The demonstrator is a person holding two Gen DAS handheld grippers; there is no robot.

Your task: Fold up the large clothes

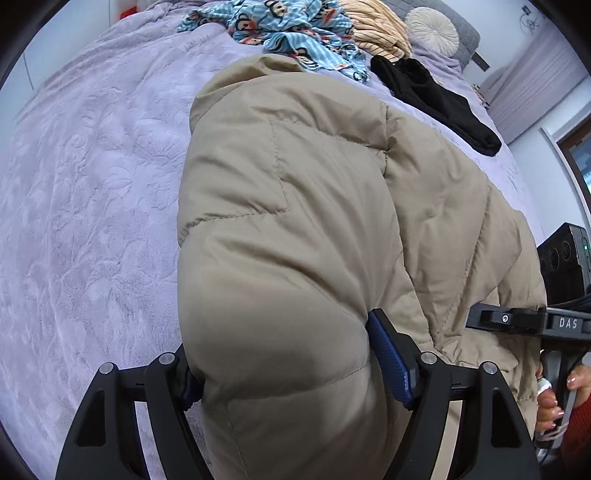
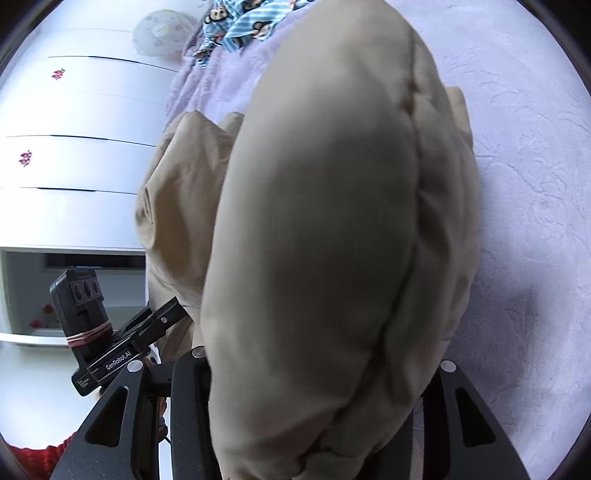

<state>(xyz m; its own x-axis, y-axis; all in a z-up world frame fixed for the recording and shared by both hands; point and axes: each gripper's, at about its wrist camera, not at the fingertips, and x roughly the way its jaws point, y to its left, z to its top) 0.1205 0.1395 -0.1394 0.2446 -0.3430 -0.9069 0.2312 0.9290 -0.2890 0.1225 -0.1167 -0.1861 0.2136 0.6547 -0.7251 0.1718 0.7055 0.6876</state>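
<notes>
A puffy beige down jacket (image 1: 314,206) lies bunched over the lavender blanket of a bed (image 1: 85,192). My left gripper (image 1: 291,373) is shut on a thick roll of it; the blue pad (image 1: 391,362) digs into the right side of the fabric. In the right wrist view the jacket (image 2: 325,221) bulges up between the black fingers (image 2: 188,384) of my right gripper (image 2: 317,387), hiding the pads. The bulk is squeezed between them. The right gripper's body (image 1: 517,321) and a hand (image 1: 554,391) show at the left view's right edge.
At the bed's far end lie a blue monkey-print cloth (image 1: 280,26), a peach striped fabric (image 1: 373,26), a black garment (image 1: 436,99) and a round pillow (image 1: 432,29). A white chest of drawers (image 2: 74,147) stands beside the bed.
</notes>
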